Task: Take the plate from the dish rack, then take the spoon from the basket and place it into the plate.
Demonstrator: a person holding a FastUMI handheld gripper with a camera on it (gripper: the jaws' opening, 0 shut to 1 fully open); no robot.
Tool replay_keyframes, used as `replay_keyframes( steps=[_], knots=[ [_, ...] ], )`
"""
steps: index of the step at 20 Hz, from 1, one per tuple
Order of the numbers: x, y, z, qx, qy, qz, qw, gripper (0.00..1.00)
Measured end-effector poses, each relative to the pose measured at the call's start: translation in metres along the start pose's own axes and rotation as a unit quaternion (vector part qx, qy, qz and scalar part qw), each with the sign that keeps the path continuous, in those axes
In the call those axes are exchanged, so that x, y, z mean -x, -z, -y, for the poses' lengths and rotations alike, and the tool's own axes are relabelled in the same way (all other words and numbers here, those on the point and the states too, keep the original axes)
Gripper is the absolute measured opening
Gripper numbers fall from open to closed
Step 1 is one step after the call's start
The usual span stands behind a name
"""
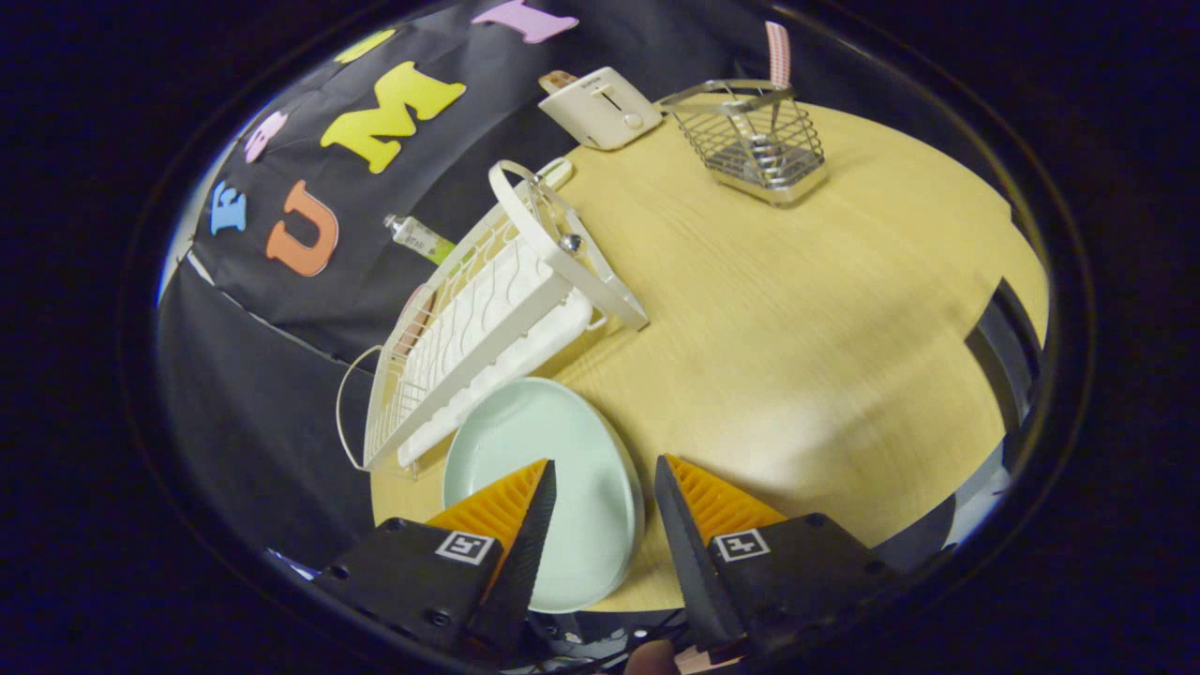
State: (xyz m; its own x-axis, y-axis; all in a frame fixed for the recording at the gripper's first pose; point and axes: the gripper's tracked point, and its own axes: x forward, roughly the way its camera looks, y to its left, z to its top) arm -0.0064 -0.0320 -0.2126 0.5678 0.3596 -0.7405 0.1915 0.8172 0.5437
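A pale green plate lies flat on the round wooden table, right beside the near end of the white dish rack. My gripper hovers over the plate, open. One finger is over the plate's middle, the other just past its rim, and the rim runs through the gap between them. Neither finger visibly presses on the plate. Far beyond the fingers, a wire basket stands on the table with the spoon upright in it, its pink striped handle sticking out above the basket.
A white toaster sits at the table's far edge, left of the basket. A small tube shows behind the rack against the black cloth wall. Bare tabletop stretches between the plate and the basket.
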Motion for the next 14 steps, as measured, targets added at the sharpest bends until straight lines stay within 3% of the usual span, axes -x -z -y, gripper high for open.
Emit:
replay_keyframes(
  steps=[3,6,10,14],
  knots=[
    [0.026,-0.021,0.012,0.044,0.014,0.061,0.997,0.74],
    [0.054,-0.048,0.031,0.102,0.043,0.13,0.985,0.8],
    [0.091,-0.111,0.076,0.17,0.117,0.248,0.947,0.92],
    [0.114,-0.165,0.099,0.207,0.124,0.327,0.914,0.92]
  ],
)
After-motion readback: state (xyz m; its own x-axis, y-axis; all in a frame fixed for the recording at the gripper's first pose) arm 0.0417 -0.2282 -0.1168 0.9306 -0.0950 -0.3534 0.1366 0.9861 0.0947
